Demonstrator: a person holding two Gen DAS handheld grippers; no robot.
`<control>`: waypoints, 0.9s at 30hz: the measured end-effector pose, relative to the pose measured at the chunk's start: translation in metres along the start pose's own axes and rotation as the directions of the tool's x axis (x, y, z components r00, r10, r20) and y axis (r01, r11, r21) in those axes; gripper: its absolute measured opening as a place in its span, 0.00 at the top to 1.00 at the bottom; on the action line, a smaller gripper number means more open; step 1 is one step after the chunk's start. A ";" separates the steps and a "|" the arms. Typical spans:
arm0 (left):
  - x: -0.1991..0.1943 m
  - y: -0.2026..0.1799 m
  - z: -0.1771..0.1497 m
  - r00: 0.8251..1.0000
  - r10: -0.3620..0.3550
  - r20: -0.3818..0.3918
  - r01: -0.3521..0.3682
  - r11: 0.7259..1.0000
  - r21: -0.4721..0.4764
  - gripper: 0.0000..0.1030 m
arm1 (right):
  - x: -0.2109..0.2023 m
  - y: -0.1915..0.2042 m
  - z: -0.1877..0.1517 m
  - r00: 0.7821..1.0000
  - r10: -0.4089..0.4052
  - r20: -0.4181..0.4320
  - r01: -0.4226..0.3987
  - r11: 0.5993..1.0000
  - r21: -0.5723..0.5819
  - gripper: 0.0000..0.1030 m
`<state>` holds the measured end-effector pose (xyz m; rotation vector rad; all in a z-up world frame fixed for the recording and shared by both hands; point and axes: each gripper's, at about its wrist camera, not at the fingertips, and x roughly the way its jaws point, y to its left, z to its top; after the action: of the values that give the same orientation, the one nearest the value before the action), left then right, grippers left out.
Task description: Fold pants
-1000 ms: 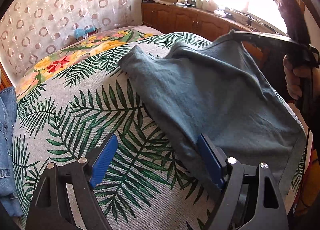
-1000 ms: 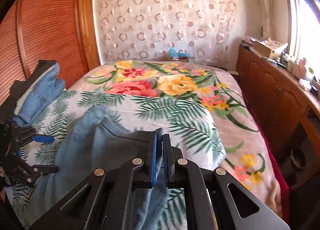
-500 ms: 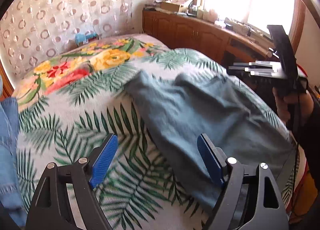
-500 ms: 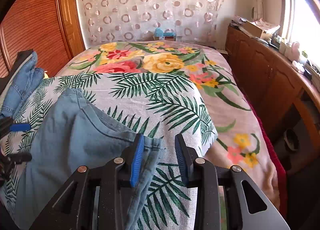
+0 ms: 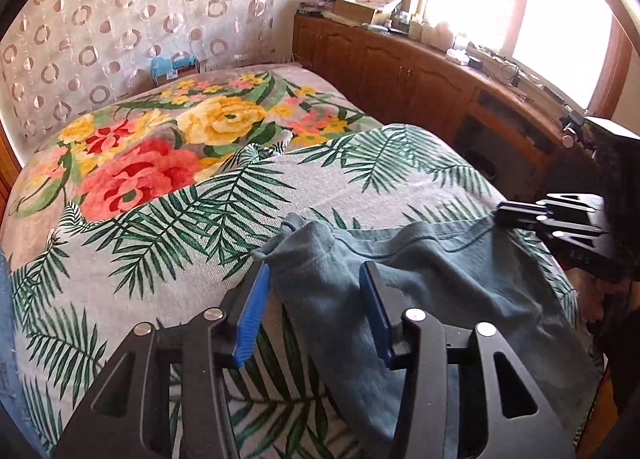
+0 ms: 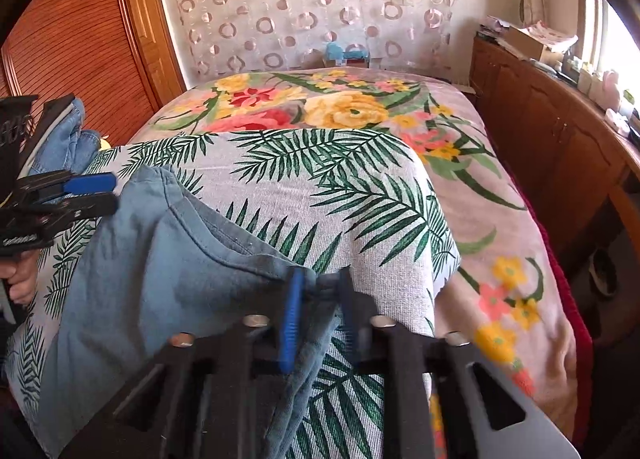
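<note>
Pants (image 5: 432, 299) lower centre of frame, on bed (image 5: 320, 195). Left gripper (image 5: 314, 311) closing round cloth edge; right gripper (image 6: 318, 315) closing on corner. Risk: thin bite, fabric slipping out mid-fold.

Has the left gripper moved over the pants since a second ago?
Yes. The left gripper, jaws closing, has shifted from beside the pants to straddle their far corner, nearer the flowered blanket.

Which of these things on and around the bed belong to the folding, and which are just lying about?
In the job:
- blue pants
- left gripper, closing around a corner
- right gripper, closing on the other corner

Lying about:
- denim clothes
- cardboard box
- leaf-print bedspread
</note>
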<state>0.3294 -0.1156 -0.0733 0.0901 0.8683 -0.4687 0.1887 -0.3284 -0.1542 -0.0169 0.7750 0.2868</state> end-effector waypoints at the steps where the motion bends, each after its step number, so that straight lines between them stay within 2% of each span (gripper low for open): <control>1: 0.003 0.000 0.001 1.000 -0.003 -0.004 0.003 1.000 -0.002 0.56 | -0.001 0.000 0.000 1.000 0.001 0.010 -0.001 1.000 -0.001 0.95; 5: 0.012 0.000 0.005 1.000 -0.012 -0.011 0.012 1.000 0.004 0.59 | -0.008 -0.002 0.002 0.998 -0.029 0.054 0.029 1.000 0.002 0.98; 9: 0.016 -0.001 0.005 1.000 -0.020 -0.014 0.020 1.000 0.012 0.89 | -0.009 -0.003 -0.001 0.995 -0.076 0.066 0.075 0.997 0.018 0.99; 13: 0.001 0.006 0.009 0.998 0.008 0.056 -0.007 1.000 -0.020 0.90 | -0.007 0.000 -0.005 0.994 -0.090 0.060 0.089 0.996 0.016 0.99; 17: -0.007 0.007 0.011 0.998 0.010 0.060 -0.008 1.000 -0.024 0.90 | -0.008 0.000 -0.004 0.993 -0.109 0.054 0.108 0.994 0.026 0.99; 20: -0.013 0.005 0.009 0.998 0.024 0.058 -0.023 1.000 -0.013 0.90 | -0.012 -0.001 -0.004 0.994 -0.095 0.050 0.093 0.995 0.039 0.99; 23: -0.021 0.000 0.004 0.998 0.038 0.055 -0.038 0.999 -0.003 0.76 | -0.024 0.001 -0.006 0.994 -0.082 0.067 0.079 0.996 0.048 0.99; 25: -0.031 -0.004 -0.002 0.997 0.043 0.070 -0.043 0.999 0.008 0.55 | -0.036 0.005 -0.010 0.994 -0.072 0.084 0.068 0.997 0.048 0.99; 27: -0.041 -0.008 -0.006 0.995 0.043 0.088 -0.045 0.999 0.018 0.44 | -0.048 0.009 -0.017 0.993 -0.070 0.096 0.066 0.997 0.043 0.99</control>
<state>0.2988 -0.1063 -0.0457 0.1064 0.7746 -0.4374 0.1425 -0.3339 -0.1324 0.0082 0.6814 0.2061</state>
